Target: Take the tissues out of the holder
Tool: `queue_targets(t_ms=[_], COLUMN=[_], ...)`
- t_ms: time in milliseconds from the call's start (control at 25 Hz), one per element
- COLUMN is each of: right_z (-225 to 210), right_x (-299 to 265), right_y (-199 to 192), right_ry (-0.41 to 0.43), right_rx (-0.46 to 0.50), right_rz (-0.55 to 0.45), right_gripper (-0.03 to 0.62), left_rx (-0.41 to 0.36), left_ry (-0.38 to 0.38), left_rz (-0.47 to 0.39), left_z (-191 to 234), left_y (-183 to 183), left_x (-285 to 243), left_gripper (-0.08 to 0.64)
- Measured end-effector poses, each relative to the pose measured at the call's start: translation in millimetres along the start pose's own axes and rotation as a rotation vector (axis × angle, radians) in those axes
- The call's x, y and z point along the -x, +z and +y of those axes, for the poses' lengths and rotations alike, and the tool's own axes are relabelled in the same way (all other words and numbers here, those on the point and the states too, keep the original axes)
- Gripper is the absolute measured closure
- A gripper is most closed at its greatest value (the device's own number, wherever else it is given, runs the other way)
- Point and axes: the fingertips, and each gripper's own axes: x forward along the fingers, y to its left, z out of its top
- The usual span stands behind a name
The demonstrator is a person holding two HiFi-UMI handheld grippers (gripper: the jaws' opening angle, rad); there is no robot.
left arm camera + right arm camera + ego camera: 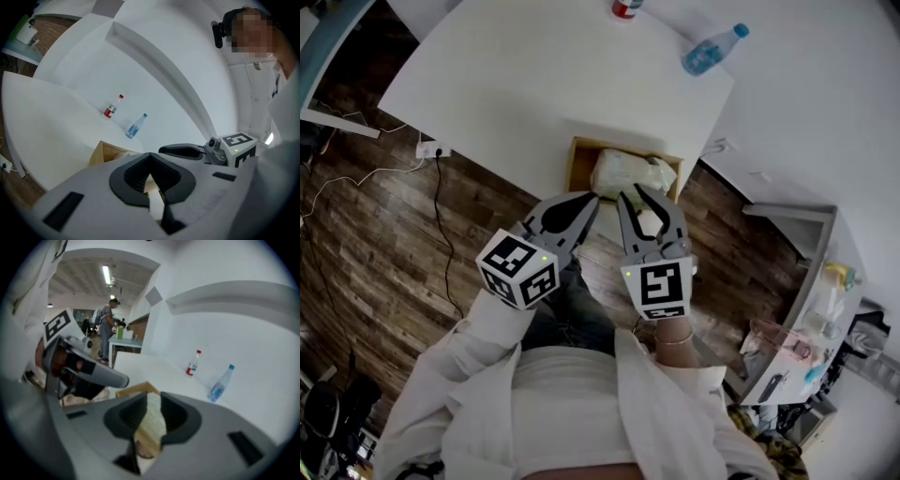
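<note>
Fingers [131,176] of L gripper [592,198] together, R gripper's [630,192] apart, white table [534,84] w/ holder [579,159], wood floor [384,234]

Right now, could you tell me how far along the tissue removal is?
Nothing is done yet: the tissues still sit in the wooden holder. In hand: nothing; the right gripper is open near them, the left gripper shut and empty. Remaining: grasp and lift them out.

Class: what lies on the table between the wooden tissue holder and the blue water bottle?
Nothing; the head view shows bare white table between holder and bottle.
</note>
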Motion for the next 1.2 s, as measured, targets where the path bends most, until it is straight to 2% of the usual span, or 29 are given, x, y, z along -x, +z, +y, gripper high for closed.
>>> queue_targets(t_ms=[200, 480, 640, 800, 1080, 1200], right_z=[4.1, -1.3, 0.8, 0.6, 5.6, 4.1], right_x=[-10.1, -15.3, -20.0, -24.9, -31.4, -30.7], right_y=[-9.9, -16.8, -19.8, -18.8, -23.5, -23.1], right_ry=[0.017, -0.006, 0.015, 0.012, 0.063, 0.060], right_rx=[0.087, 0.135, 0.172, 0.189, 0.163, 0.147], right_rz=[0.062, 0.089, 0.104, 0.106, 0.105, 0.109], right_gripper=[0.491, 0.488, 0.488, 0.488, 0.493, 0.547], left_rx=[0.009, 0.002, -0.003, -0.004, -0.006, -0.008], left_ry=[0.014, 0.027, 0.033, 0.036, 0.043, 0.044], left_rz=[-0.004, -0.006, -0.018, -0.019, -0.022, -0.024], left_z=[6.7, 9.5, 9.9, 11.8, 14.7, 14.9], left_y=[-1.6, -0.8, 2.7, 4.4, 7.6, 9.0], left_x=[-3.5, -7.9, -8.8, -10.3, -12.4, -13.3], left_gripper=[0.545, 0.545, 0.545, 0.545, 0.545, 0.545])
